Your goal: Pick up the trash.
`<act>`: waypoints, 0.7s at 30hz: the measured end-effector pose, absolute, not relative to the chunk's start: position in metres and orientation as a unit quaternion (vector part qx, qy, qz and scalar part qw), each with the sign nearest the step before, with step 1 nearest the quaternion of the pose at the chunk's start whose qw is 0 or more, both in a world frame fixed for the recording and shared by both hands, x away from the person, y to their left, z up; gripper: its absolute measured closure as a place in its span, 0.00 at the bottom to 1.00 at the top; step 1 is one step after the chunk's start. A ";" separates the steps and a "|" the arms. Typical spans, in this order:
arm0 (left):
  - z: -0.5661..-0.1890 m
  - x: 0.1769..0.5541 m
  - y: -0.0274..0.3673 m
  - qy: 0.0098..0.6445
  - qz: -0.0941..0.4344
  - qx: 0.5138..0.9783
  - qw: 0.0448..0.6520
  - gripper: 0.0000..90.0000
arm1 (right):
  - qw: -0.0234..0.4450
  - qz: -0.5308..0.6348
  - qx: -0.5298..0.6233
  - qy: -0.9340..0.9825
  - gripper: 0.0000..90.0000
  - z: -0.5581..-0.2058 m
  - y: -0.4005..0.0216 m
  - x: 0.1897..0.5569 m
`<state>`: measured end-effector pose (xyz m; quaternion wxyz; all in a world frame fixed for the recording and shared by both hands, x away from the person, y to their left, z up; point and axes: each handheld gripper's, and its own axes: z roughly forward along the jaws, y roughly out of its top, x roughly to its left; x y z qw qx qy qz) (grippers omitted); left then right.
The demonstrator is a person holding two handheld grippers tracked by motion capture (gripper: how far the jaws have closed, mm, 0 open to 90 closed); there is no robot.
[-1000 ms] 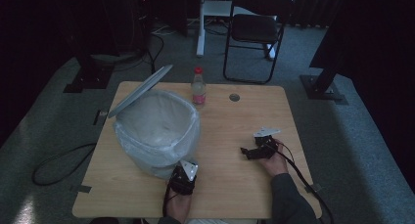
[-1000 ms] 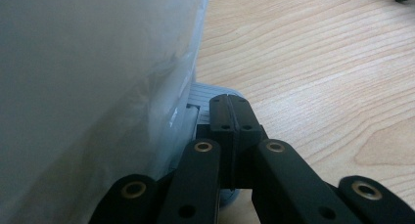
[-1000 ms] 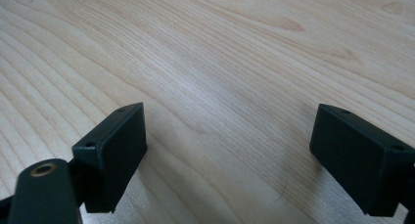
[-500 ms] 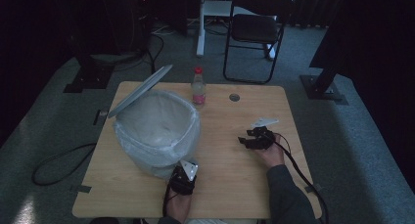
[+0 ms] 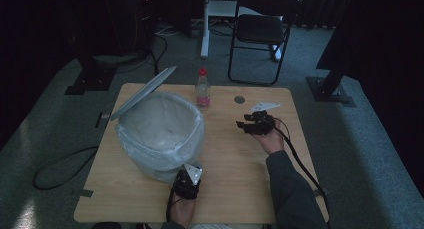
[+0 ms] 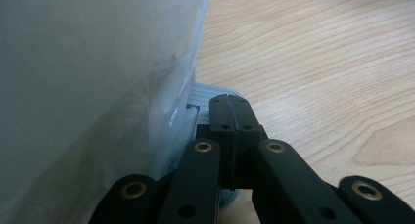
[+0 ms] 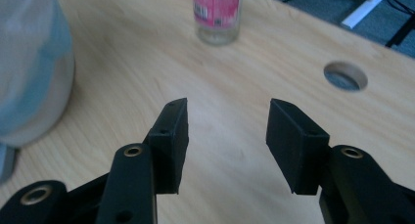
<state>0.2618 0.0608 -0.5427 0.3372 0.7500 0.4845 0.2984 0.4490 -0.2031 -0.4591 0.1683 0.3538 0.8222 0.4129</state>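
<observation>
At six o'clock beneath the lined bin (image 5: 161, 134), the left gripper (image 5: 188, 179) sat pressed together on its pedal (image 6: 208, 94); at three o'clock, the right gripper (image 5: 244, 125) had been closing, jaws apart around nothing.

Wooden table (image 5: 235, 189) with 1 lined bin and 1 bottle

The light wood-grain top sits on grey carpet and has a round cable hole (image 5: 239, 99) near its far edge. A bin (image 5: 160, 134) lined with a pale plastic bag stands on the left half, its lid (image 5: 143, 92) tilted up at the far left side. A clear bottle (image 5: 202, 89) with a red cap and pink label stands upright just beyond the bin, near the far edge.
</observation>
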 end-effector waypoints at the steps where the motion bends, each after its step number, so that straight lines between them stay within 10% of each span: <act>1: -0.543 0.262 0.061 0.484 0.299 0.750 0.337 1.00 | 0.164 0.422 0.355 0.818 0.57 -0.454 -0.200 0.455; 21: -0.543 0.262 0.060 0.485 0.298 0.749 0.338 1.00 | 0.166 0.441 0.347 0.811 0.56 -0.421 -0.163 0.505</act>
